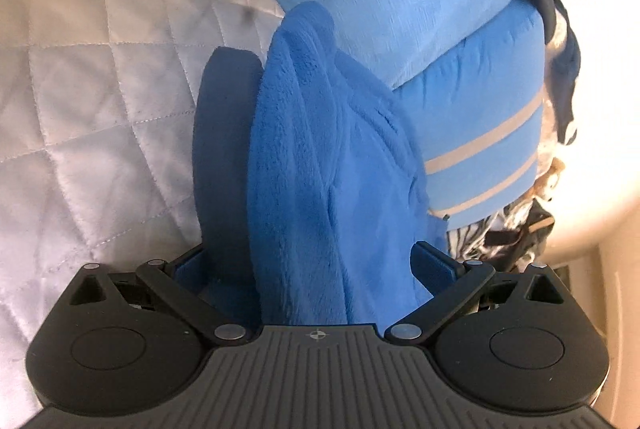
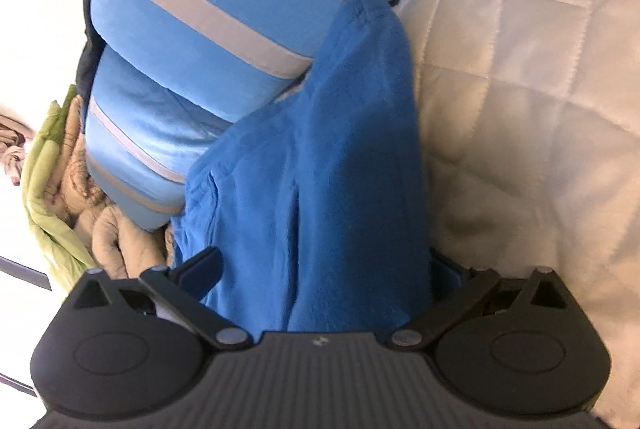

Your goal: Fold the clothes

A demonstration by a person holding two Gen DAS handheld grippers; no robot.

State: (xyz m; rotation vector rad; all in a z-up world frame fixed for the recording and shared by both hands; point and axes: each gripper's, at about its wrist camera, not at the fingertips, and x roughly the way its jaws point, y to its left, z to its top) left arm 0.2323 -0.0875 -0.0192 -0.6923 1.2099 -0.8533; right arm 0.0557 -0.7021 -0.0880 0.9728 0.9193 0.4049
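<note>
Left gripper (image 1: 304, 101): nearest the lens at 6 o'clock in the left wrist view; black ribbed body with two round pivots. Its fingers pinch a bunched fold of the blue fleece garment (image 1: 320, 169). One dark blue finger (image 1: 224, 149) shows at 10 o'clock of the fold; the other is almost wholly buried in cloth.
Right gripper (image 2: 316, 133): same black body at 6 o'clock in the right wrist view. Pinches another fold of the same garment (image 2: 320, 189); only the finger bases show, the tips are covered by fabric.
Blue fleece garment: plush, deep blue, gathered and rising from each gripper toward 12 o'clock. A small dark fitting sits at its tip in the right wrist view, too blurred to identify.
Surface: white quilted cover (image 1: 100, 89) with diamond stitching; at 9 o'clock in the left view, at 3 o'clock in the right view (image 2: 520, 109).
Striped cushion (image 1: 420, 9): light blue with grey bands, beyond the fleece toward 12 o'clock, resting on the quilt.
Far pile, right view: tan padded cloth (image 2: 116, 225) and green cloth (image 2: 44, 165) at 8 to 9 o'clock.
Far pile, left view: dark and patterned fabrics (image 1: 520, 225) at 3 to 4 o'clock.
Room: pale wall, overexposed, at the outer edges.
Markings: a small crosshair emblem (image 1: 318, 335) on the gripper body; no readable writing.
</note>
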